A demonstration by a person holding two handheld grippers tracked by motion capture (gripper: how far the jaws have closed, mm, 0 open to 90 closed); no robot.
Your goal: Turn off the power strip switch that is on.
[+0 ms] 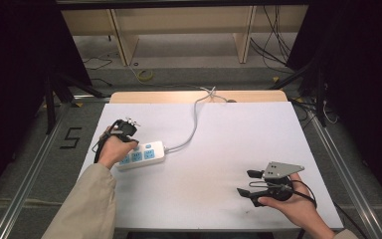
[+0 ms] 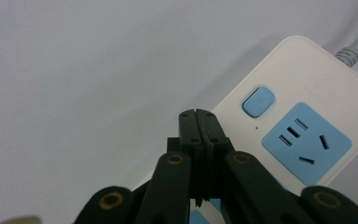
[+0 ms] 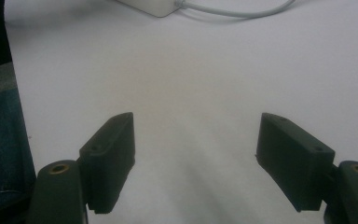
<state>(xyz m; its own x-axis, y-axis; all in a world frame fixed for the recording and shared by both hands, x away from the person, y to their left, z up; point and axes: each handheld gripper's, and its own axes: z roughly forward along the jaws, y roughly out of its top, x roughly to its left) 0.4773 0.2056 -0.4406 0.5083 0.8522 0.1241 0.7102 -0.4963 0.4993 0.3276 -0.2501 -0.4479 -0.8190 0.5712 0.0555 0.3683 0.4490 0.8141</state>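
1. A white power strip (image 1: 142, 155) with blue sockets lies at the left middle of the high view, on the white table (image 1: 219, 139); its grey cord (image 1: 194, 124) runs up toward the far edge.
2. The left gripper (image 2: 199, 122) sits over the strip's near end, jaws pressed together with nothing between, tips just beside the blue switch (image 2: 258, 101).
3. The right gripper (image 1: 246, 182), at lower right, rests well apart from the strip, its jaws spread wide over bare table.
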